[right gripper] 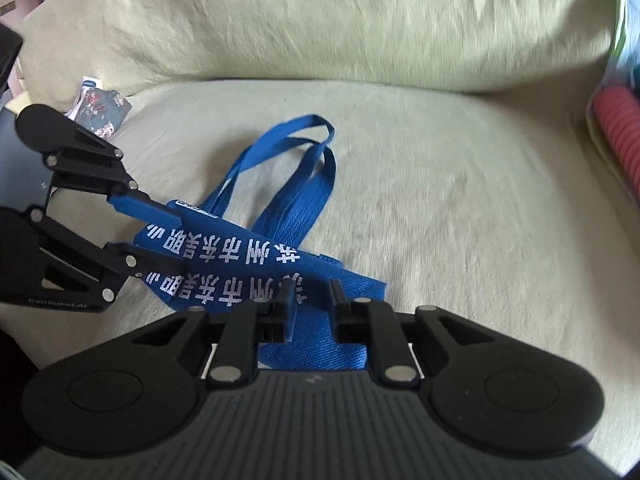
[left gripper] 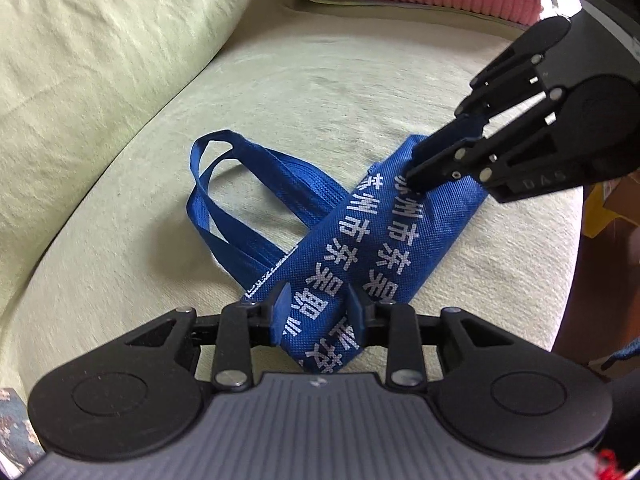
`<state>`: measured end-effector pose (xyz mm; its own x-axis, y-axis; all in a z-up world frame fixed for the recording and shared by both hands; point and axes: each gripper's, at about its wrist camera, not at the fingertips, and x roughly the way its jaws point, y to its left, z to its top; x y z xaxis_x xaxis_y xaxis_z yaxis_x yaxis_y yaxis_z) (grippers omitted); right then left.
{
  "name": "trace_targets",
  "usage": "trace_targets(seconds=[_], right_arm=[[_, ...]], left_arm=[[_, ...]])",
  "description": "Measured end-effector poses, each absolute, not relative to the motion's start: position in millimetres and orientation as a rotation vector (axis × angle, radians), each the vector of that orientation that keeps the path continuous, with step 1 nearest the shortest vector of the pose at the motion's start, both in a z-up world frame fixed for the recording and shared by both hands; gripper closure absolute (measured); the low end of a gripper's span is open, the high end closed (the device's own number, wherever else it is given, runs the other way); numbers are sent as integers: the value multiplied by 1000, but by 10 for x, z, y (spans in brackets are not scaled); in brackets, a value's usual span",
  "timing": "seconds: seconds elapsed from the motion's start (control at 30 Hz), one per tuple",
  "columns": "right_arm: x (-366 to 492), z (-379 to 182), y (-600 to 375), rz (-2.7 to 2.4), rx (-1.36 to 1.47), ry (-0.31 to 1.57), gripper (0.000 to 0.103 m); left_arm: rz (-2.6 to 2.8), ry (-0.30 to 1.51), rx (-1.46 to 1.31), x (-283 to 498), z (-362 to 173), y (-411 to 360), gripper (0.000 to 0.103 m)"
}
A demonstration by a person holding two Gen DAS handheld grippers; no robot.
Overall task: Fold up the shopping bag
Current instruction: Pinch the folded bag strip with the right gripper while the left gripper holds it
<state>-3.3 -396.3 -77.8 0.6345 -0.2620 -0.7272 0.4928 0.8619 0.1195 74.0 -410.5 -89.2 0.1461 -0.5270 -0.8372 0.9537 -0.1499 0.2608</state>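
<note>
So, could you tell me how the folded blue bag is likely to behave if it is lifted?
The blue bag is thin woven fabric, so probably light and floppy. Its folded layers already splay, so they may unfold. The loose handles would likely dangle.

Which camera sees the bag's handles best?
The right wrist view: both blue handles lie unblocked beyond the folded bag, loops fully visible. The left wrist view shows the handles too, smaller and partly tucked under the bag.

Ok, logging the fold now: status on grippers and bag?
Left gripper clamped on shopping bag near end. Right gripper on far end, grip unclear. Bag in narrow strip on sofa cushion, handles loose. Nothing obstructing.
</note>
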Motion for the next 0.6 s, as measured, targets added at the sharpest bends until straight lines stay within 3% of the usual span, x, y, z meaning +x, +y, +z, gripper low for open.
trace_targets(seconds=[0.47,0.6], right_arm=[[-49,-830,-3899,-466,340,751,90],[-51,-798,-3899,-458,332,759,90]], left_arm=[[-1384,546,984,739,-908,-4071,65],[-1436,322,1103,526,-896,-3852,66]])
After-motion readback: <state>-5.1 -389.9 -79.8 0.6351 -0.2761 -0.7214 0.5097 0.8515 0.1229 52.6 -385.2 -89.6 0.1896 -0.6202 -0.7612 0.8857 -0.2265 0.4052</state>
